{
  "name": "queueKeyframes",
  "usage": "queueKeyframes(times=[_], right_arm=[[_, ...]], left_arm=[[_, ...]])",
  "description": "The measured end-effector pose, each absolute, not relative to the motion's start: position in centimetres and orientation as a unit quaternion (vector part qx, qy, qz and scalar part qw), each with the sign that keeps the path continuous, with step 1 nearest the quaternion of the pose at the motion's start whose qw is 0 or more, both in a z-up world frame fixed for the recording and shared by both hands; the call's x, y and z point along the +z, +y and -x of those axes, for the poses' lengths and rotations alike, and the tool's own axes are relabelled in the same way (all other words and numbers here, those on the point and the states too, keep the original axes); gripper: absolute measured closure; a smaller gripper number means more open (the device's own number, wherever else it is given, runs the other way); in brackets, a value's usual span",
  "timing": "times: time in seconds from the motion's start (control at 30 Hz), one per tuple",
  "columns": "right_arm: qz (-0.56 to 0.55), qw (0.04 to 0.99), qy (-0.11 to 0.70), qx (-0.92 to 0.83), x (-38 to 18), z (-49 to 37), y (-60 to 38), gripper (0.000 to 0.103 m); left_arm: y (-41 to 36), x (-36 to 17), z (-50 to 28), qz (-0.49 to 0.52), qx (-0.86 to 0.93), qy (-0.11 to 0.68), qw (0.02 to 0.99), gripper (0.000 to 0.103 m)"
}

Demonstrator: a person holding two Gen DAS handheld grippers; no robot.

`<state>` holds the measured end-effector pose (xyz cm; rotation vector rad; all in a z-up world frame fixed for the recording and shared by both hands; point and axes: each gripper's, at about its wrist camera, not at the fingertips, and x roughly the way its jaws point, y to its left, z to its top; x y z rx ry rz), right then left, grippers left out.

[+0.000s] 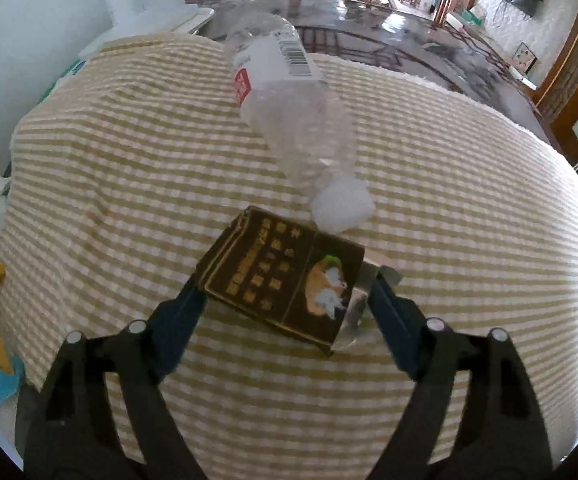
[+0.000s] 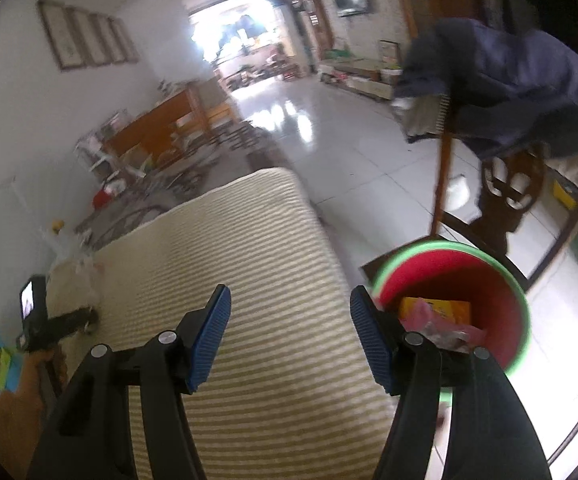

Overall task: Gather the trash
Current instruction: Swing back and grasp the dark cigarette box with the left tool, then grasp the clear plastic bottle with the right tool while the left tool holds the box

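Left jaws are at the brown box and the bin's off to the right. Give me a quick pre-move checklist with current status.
1. Brown box between the left gripper jaws: ok.
2. Jaws pressing on the box: cannot tell; they flank its ends.
3. Plastic bottle and crumpled white wad clear of the jaws: ok, both lie beyond the box.
4. Right gripper empty, jaws open: ok.
5. Red bin has room: ok, trash only at the bottom.

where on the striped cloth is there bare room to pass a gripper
Crowded in the middle: the brown box, white wad and clear bottle lie in a line. The striped cloth is bare left of that line, right of it toward the cloth's edge, and along the near strip below the box.
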<state>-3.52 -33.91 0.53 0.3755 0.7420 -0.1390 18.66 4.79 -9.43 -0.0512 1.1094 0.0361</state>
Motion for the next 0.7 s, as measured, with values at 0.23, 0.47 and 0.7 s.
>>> queueKeyframes(times=[0.23,0.47,0.7], right_arm=[[-0.114,0.924,0.363,0.043,1.6,-5.8,-23.1,0.031],[-0.018,0.901,0.411,0.139,-2.2,-16.6,-9.2,0.031],[0.055,0.886,0.437,0.145,-6.1,-24.2,1.4,0.023]], left_arm=[[7.4,-4.5,-12.9,0.15,-0.011,0.481,0.864,0.026],[10.2,-0.7,-5.7,0.191,0.05,0.384,0.902,0.025],[11.1,1.4,-4.9,0.193,0.069,0.329,0.922,0.025]])
